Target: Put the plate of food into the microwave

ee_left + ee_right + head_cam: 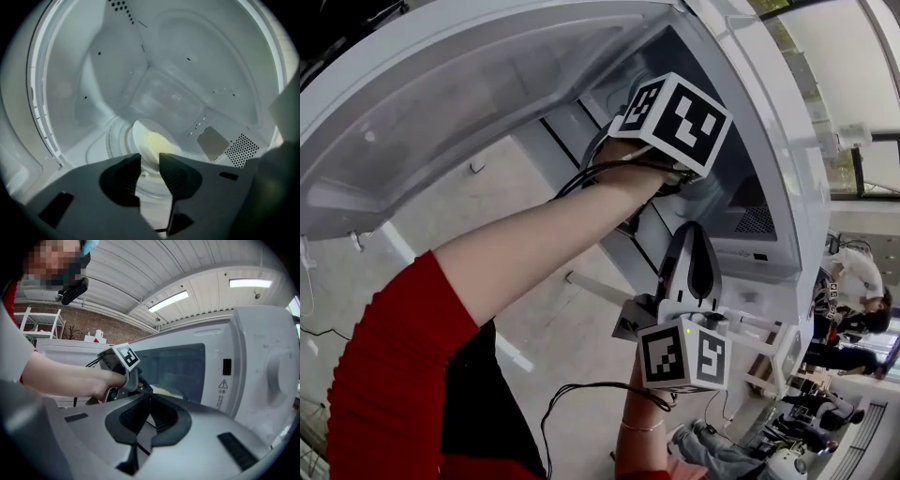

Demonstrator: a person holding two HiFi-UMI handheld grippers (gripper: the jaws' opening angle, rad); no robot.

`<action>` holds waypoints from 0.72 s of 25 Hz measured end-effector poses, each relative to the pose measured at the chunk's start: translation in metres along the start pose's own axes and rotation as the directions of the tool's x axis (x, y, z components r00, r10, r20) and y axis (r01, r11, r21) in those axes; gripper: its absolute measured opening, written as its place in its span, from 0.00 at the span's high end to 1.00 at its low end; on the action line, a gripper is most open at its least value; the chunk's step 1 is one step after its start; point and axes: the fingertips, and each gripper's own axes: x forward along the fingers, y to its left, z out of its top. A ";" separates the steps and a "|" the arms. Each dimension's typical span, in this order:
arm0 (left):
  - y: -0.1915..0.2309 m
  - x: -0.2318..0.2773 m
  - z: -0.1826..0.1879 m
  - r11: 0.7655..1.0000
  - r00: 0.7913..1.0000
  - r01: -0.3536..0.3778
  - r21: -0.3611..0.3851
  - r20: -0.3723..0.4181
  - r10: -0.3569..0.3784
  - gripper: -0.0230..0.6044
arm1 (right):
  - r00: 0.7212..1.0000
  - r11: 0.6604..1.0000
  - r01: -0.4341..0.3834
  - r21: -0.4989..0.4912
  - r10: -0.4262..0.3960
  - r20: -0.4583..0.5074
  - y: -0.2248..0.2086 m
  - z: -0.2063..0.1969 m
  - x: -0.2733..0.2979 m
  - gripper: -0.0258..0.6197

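Left gripper view is looking into the microwave point(187, 61), where the plate point(138, 136) is sitting on the turntable point(112, 138) with yellow food point(157, 140) lying on it. The left gripper point(150, 159) is reaching into the cavity with its jaws standing apart. The plate's near rim is showing just past the tips, and the pads are not pressing on it. Right gripper view is showing the right gripper point(150, 397) waiting outside, in front of the microwave, with its jaws closed together and nothing between them. Beyond it, a hand point(101, 383) is holding the left gripper at the cavity's mouth. Head view is showing a bare forearm point(544, 234) stretching toward the microwave.
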 end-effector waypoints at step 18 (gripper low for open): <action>0.003 -0.001 0.007 0.903 0.982 -0.185 0.388 0.050 0.180 0.71 | 1.000 1.000 -0.027 0.007 0.027 0.003 0.002 0.001 0.003 0.94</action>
